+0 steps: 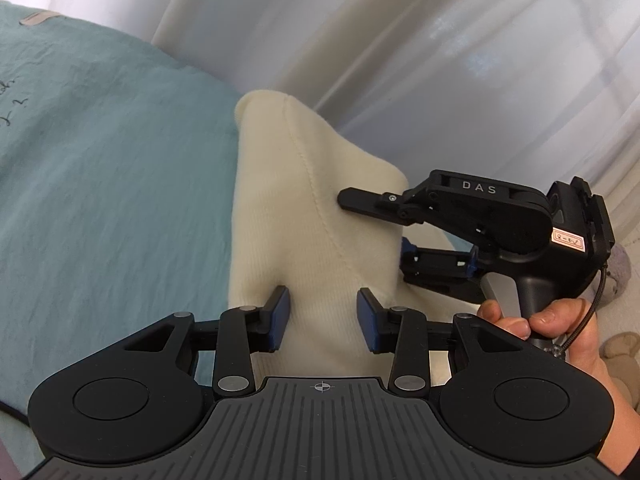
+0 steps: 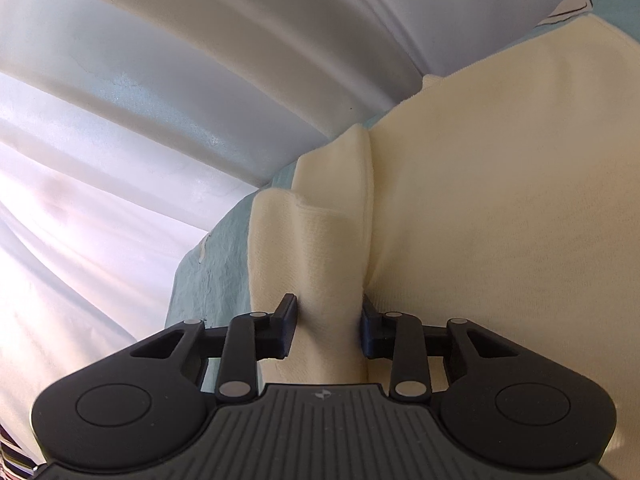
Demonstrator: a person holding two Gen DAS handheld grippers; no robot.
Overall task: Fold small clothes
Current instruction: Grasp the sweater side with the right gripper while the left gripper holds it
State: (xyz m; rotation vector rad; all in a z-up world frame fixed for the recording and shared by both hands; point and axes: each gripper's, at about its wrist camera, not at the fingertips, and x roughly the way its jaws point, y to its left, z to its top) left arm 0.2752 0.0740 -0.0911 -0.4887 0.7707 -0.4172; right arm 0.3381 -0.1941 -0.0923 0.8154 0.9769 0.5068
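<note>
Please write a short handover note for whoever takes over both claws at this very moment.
Left claw: fingers either side of a bunch of the cream knit garment, gap between the pads still wide; a firm grip cannot be confirmed.
Right claw: the same, straddling a raised ridge of the garment; in the left view its upper finger lies over the cloth.
The garment is raised off the teal sheet between both claws.
Done: garment gathered at two points.
Left: make the fold, lay it flat, release.

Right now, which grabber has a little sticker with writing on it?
The right gripper, seen from the left wrist camera, has a pale handwritten label on its body. The left gripper shows none. Both have cream garment between their fingers.
</note>
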